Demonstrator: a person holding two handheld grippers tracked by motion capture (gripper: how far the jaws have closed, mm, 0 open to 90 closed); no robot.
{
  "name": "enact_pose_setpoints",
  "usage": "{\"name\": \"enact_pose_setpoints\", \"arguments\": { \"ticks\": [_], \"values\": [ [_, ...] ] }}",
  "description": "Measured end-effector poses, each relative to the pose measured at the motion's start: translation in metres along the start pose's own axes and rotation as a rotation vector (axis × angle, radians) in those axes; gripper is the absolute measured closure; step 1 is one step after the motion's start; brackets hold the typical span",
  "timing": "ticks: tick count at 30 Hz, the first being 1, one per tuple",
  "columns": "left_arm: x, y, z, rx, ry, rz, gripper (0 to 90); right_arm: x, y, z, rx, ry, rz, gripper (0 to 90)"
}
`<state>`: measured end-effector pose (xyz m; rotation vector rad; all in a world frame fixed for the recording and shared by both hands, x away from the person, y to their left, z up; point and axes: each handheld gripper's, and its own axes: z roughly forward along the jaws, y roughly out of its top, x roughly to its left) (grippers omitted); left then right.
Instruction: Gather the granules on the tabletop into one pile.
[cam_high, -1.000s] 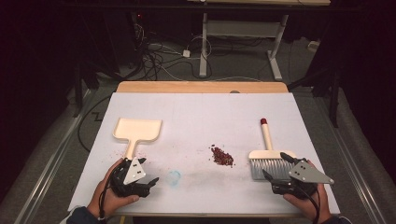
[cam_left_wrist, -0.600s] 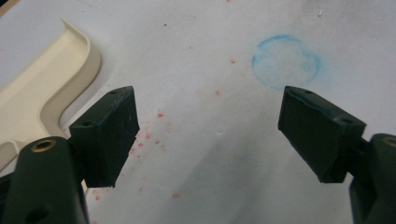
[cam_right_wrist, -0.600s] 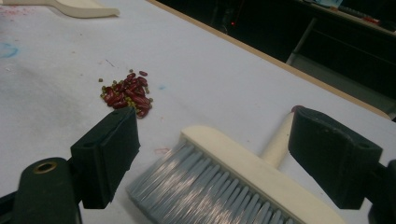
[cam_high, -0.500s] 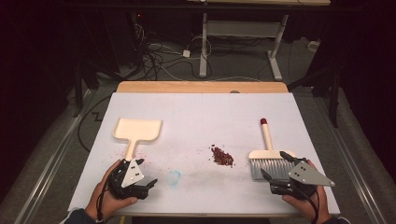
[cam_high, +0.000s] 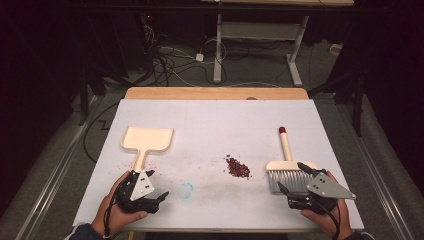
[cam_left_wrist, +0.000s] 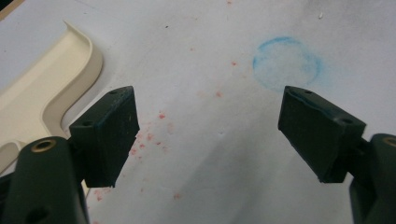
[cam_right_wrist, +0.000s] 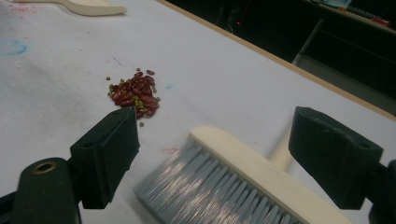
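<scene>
No readable writing or brand anywhere here, just a faint blue ring (cam_left_wrist: 286, 63) drawn on the white table (cam_high: 215, 125), sitting just ahead of the left gripper (cam_high: 150, 200). That gripper has its jaws spread wide with nothing between them, low over the table near the front edge. The cream dustpan (cam_high: 147, 140) lies just ahead of it and a bit to its left, handle pointing back at the gripper, with reddish specks scattered around it. The right gripper (cam_high: 295, 186) is gaping too, empty, hovering right at the bristles of the brush (cam_high: 290, 172); the brush's handle points away from it. A small pile of red beans (cam_right_wrist: 136, 94) sits ahead and to that gripper's left, near the brush but not touching it.
</scene>
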<state>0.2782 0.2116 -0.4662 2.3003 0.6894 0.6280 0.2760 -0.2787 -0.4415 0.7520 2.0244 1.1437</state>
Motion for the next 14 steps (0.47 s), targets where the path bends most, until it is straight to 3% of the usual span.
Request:
{"name": "enact_pose_setpoints", "arguments": {
  "ticks": [14],
  "values": [
    [0.0002, 0.0019, 0.0016, -0.001, -0.003, 0.000, 19.5, 0.0004, -0.0010, 0.0005, 0.007, 0.002, -0.007, 16.7]
  ]
}}
